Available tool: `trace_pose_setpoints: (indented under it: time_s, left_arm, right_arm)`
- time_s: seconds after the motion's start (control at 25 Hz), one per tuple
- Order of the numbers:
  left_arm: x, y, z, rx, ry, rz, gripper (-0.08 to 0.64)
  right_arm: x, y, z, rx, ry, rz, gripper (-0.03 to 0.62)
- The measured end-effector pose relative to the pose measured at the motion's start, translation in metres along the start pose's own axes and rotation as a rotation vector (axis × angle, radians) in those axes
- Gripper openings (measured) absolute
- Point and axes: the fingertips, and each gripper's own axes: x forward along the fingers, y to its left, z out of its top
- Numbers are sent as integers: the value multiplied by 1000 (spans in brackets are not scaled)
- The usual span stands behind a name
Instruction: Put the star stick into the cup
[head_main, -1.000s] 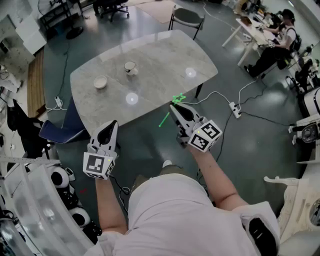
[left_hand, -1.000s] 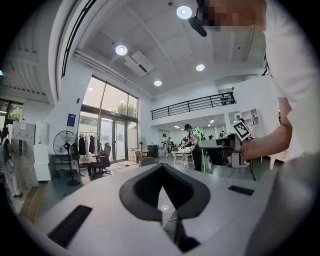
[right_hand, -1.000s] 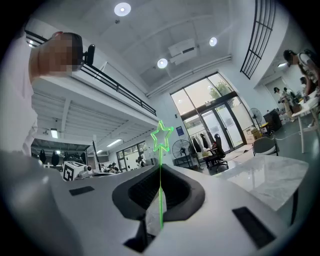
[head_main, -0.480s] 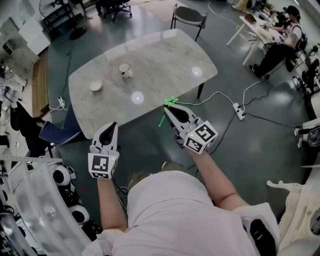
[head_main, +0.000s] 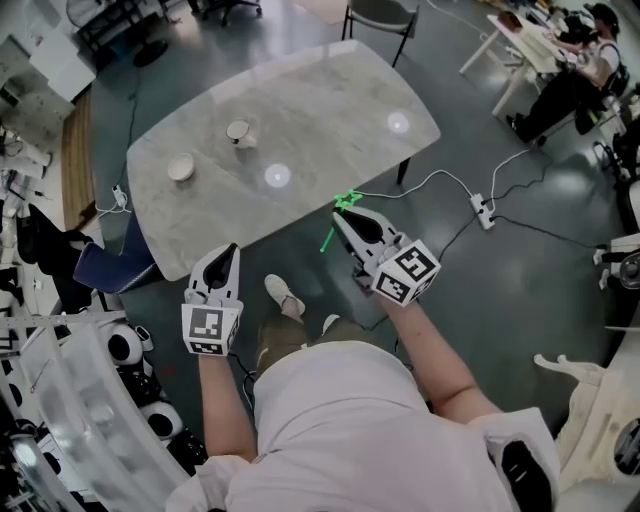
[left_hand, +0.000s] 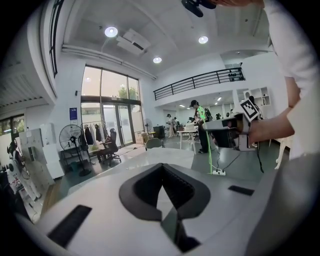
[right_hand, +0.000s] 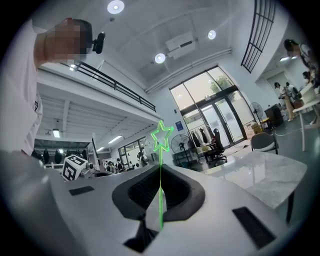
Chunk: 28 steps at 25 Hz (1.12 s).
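Observation:
My right gripper (head_main: 347, 213) is shut on the thin green star stick (head_main: 330, 235), off the near edge of the marble table (head_main: 330, 110). Its star end (head_main: 348, 200) pokes out past the jaws toward the table. In the right gripper view the stick (right_hand: 160, 192) runs up between the closed jaws, with the star (right_hand: 162, 136) above them. A white cup (head_main: 238, 131) stands on the far left part of the table, and a small bowl-like cup (head_main: 181, 166) sits left of it. My left gripper (head_main: 227, 256) hangs shut and empty at the lower left, away from the table.
A chair (head_main: 378, 15) stands behind the table and a blue seat (head_main: 105, 268) at its left end. A power strip (head_main: 484, 210) and cable lie on the floor to the right. White machines (head_main: 60, 400) crowd the lower left. The person's shoe (head_main: 283, 293) shows below the table.
The table has slid slightly up and left in the head view and a shoe has come into view. Both grippers hold about the same place, the stick still gripped.

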Motion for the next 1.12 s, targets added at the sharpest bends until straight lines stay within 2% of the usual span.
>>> trace_pose_setpoints:
  time_s: [0.16, 0.52, 0.72, 0.92, 1.12]
  left_arm:
    - [33, 33, -6, -20, 3, -12, 0]
    - [107, 132, -11, -57, -9, -71, 0]
    - [127, 180, -23, -86, -4, -104, 0]
    - [133, 216, -33, -116, 15, -86, 0]
    - [132, 235, -44, -147, 39, -46, 0]
  right_arm:
    - [32, -25, -8, 23, 18, -21, 14]
    - [144, -71, -7, 44, 58, -53, 14]
    - [206, -86, -2, 45, 70, -71, 14]
    - [249, -108, 8, 92, 44, -82, 14]
    - [287, -129, 16, 106, 43, -60, 14]
